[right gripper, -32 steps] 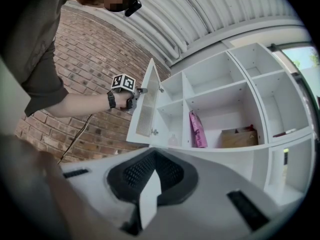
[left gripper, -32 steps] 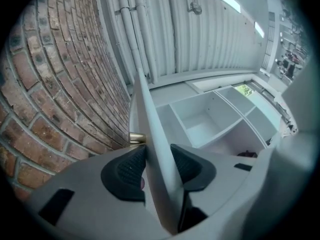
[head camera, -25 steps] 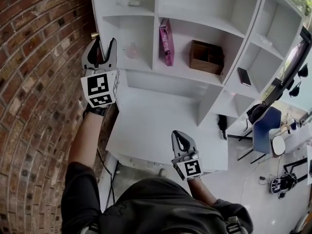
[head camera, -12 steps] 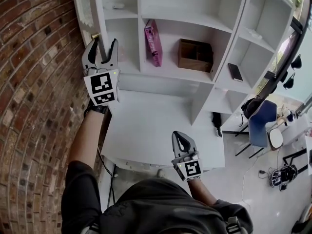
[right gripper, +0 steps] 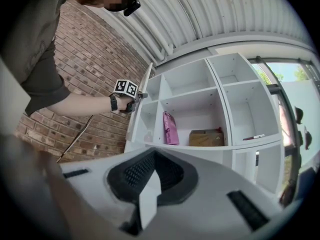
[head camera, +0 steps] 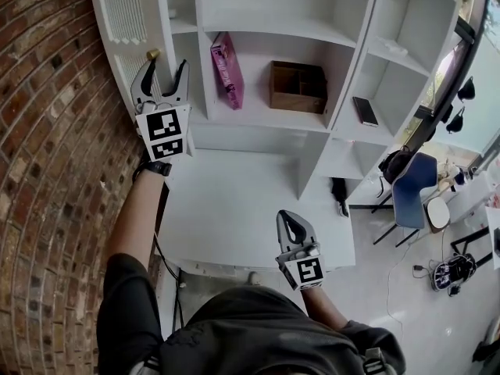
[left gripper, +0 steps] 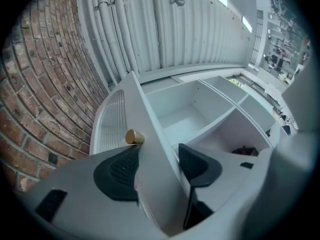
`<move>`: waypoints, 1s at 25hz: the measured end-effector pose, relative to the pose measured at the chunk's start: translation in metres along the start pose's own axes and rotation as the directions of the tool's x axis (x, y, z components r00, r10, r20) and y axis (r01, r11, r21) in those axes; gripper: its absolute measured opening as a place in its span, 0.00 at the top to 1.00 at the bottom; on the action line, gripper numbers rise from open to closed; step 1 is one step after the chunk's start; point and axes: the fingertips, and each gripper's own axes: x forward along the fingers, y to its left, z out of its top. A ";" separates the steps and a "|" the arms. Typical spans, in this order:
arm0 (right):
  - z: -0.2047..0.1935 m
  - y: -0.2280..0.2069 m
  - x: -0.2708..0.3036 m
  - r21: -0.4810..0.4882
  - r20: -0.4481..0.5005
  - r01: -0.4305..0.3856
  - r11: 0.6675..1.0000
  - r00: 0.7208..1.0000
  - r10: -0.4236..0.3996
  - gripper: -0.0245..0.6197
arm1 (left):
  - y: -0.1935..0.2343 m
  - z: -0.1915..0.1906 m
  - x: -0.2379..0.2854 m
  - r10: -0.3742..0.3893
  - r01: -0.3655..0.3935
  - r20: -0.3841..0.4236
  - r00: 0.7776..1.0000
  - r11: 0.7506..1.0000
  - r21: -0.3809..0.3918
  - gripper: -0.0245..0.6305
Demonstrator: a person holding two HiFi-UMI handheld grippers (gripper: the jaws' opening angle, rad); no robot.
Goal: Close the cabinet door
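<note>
The white cabinet door (head camera: 129, 14), louvred on its face, stands open at the left of the shelf unit beside the brick wall, with a brass knob (head camera: 152, 54) near its free edge. My left gripper (head camera: 160, 73) straddles that edge just below the knob, and its jaws are opening. In the left gripper view the door (left gripper: 112, 129) edge runs between the pads of my left gripper (left gripper: 157, 166), with the knob (left gripper: 134, 137) just above the left pad. My right gripper (head camera: 292, 226) is shut, low over the white surface and far from the door. The right gripper (right gripper: 152, 176) view looks at the whole cabinet.
A brick wall (head camera: 47, 131) lies close on the left of the door. The shelves hold a pink book (head camera: 225, 69), a brown wooden box (head camera: 298, 88) and a dark phone (head camera: 362, 110). A white counter (head camera: 234, 209) juts out below. A blue chair (head camera: 410, 198) stands at the right.
The left gripper's jaws have spread wider around the door edge. The louvred face of the door has come into view at top left. The right gripper has hardly shifted.
</note>
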 end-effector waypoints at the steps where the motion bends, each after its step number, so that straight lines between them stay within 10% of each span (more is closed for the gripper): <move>1: -0.001 -0.003 -0.001 0.000 -0.001 0.004 1.000 1.000 -0.004 0.97 | -0.002 0.000 0.002 0.002 -0.002 0.002 1.000 1.000 0.000 0.58; 25: -0.020 -0.043 0.004 -0.016 -0.029 0.040 0.999 0.999 -0.040 0.97 | -0.028 -0.018 0.049 0.016 -0.016 0.014 1.000 0.999 0.045 0.59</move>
